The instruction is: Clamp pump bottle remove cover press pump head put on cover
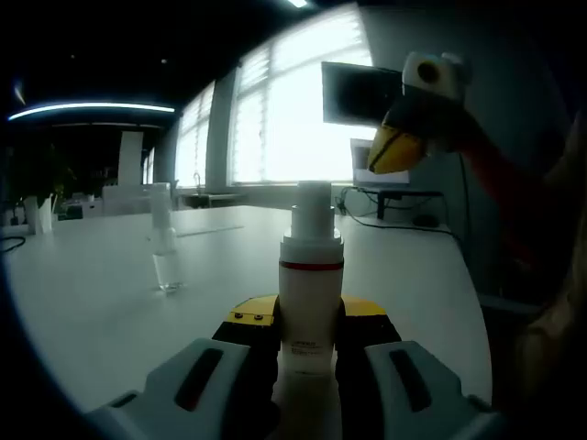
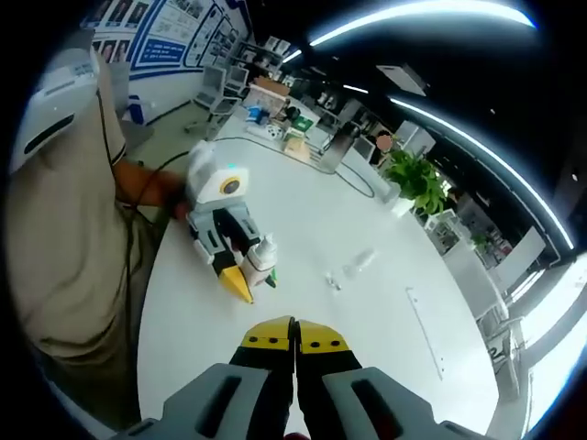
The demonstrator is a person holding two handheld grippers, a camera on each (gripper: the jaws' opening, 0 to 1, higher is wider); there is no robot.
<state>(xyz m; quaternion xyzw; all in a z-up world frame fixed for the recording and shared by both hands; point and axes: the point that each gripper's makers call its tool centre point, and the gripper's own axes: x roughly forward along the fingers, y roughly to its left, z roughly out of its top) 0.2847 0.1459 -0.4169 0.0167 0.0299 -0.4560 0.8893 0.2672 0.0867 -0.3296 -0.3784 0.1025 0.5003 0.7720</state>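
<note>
A white pump bottle with a red band stands upright on the white table, its pump head bare. My left gripper is shut on the bottle's body. The clear cover stands on the table to the left, apart from the bottle. My right gripper hovers above and right of the pump head, yellow tips together. In the right gripper view, my right gripper is shut on nothing, high above the table, looking down on the left gripper, the bottle and the cover.
A person stands at the table's edge holding the left gripper. A monitor and cables sit at the table's far end by bright windows. A potted plant and cluttered desks lie beyond the table.
</note>
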